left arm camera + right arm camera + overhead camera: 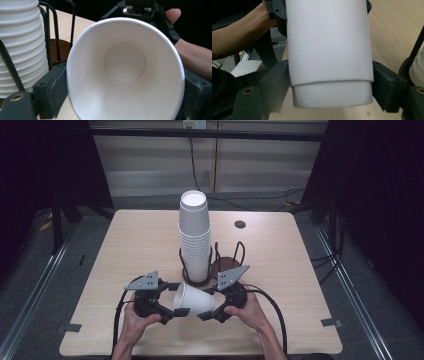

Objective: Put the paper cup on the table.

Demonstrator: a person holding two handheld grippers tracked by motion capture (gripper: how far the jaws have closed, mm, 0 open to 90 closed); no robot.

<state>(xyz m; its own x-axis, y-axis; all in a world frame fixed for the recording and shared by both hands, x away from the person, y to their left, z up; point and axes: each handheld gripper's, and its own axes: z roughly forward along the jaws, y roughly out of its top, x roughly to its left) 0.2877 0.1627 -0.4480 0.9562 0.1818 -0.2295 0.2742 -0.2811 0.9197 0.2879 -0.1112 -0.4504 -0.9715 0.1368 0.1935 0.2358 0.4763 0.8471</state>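
- White paper cups (194, 300), two of them pushed one into the other, lie on their side in the air just above the light wooden table (285, 270). They are in front of the tall stack of white paper cups (194, 237), on the person's side of it.
- From the right gripper's view, a second cup (332, 93) peeks out from under the outer cup (328, 40) at the narrow end.
- The wide open mouth of the cups (125, 72) points away from the stack, toward the left gripper (170, 312).
- The left gripper has its two black jaws on each side of the wide rim. Its grey pads (58, 86) touch the rim on both sides, about half way shut. It has hold of the cups.
- The right gripper (212, 312) has its jaws on each side of the narrow end. Its pads (275, 83) press on the cup wall, so it has hold of the cups too.
- One hand (137, 320) holds the left gripper and the other hand (247, 310) holds the right gripper, both nearer the table's front edge than the stack.
- The tall stack stands upside down in a black wire holder with a round brown base (220, 265), near the middle of the table.
- A small round dark hole (240, 224) sits in the table top behind the stack and to its right.
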